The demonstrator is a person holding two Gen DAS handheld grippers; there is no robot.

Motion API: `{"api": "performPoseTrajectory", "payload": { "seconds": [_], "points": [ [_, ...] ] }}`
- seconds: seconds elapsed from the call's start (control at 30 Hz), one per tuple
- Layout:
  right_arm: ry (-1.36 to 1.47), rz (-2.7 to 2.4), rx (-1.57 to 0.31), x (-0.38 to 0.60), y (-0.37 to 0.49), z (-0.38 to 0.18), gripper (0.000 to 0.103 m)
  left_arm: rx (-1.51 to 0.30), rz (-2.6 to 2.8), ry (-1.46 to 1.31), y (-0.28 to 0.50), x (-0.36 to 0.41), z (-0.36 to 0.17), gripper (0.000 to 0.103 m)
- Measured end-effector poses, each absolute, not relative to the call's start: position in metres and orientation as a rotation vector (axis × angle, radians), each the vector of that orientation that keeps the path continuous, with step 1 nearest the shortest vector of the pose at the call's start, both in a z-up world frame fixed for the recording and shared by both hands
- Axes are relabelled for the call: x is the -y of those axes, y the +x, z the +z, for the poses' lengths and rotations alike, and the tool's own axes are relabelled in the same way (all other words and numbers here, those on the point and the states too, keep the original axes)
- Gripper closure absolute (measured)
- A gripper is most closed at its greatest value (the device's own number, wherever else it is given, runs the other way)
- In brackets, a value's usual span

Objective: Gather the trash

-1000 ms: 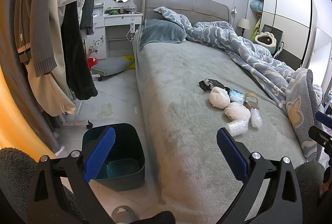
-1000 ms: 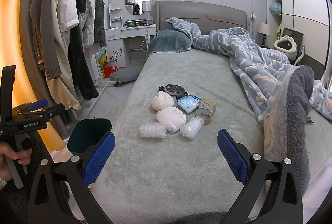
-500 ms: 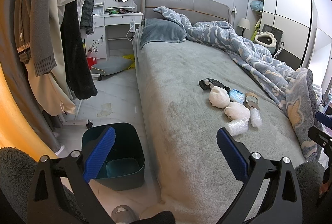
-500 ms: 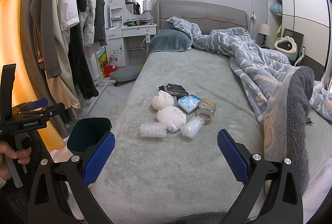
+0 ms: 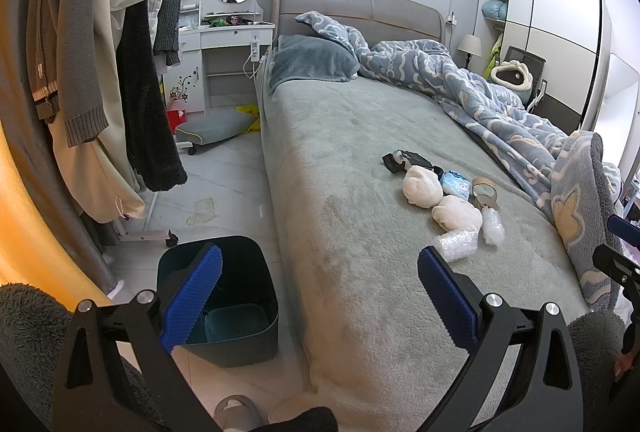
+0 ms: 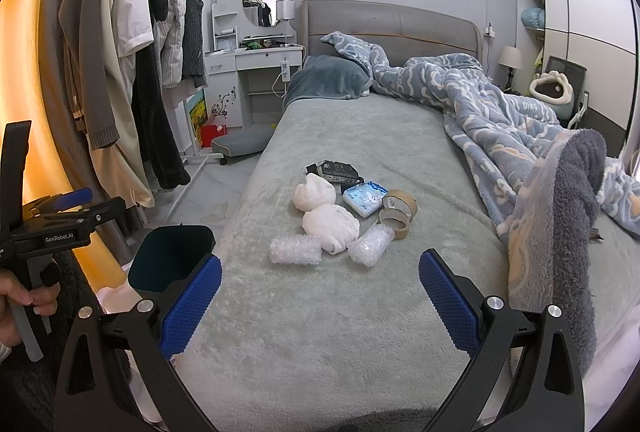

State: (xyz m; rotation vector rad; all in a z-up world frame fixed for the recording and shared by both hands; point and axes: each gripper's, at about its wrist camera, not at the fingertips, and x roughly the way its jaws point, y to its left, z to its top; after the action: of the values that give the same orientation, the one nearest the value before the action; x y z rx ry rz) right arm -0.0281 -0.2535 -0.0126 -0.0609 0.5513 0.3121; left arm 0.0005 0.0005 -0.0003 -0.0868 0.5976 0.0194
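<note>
My left gripper (image 5: 320, 296): jaws spread wide, holding nothing, touching nothing; over the bed's near edge.
My right gripper (image 6: 320, 298): jaws spread wide, empty, above the grey bedspread (image 6: 360, 136).
Trash pile (image 6: 344, 210): on the bedspread ahead of my right jaws, well apart from them.
Bubble-wrap rolls: 2; nearer roll (image 6: 295, 249) lies crosswise, the other (image 6: 370, 244) angles away rightward.
White wads (image 6: 330, 226): 2, touching.
Tape rolls (image 6: 396, 212): 2, beside the wads.
Bin (image 5: 224, 296): dark teal, upright on the floor, against the bed's side.
</note>
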Motion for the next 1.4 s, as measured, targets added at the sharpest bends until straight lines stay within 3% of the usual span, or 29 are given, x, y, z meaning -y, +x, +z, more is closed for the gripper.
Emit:
{"api": "performPoseTrajectory", "payload": {
  "seconds": [1.4],
  "points": [
    [-0.047, 0.324, -0.569, 0.2554, -0.0238, -0.0143, 0.003, -0.591, 0.032, -0.055, -0.0048, 0.0031, -0.0028, 0.003]
  ]
}}
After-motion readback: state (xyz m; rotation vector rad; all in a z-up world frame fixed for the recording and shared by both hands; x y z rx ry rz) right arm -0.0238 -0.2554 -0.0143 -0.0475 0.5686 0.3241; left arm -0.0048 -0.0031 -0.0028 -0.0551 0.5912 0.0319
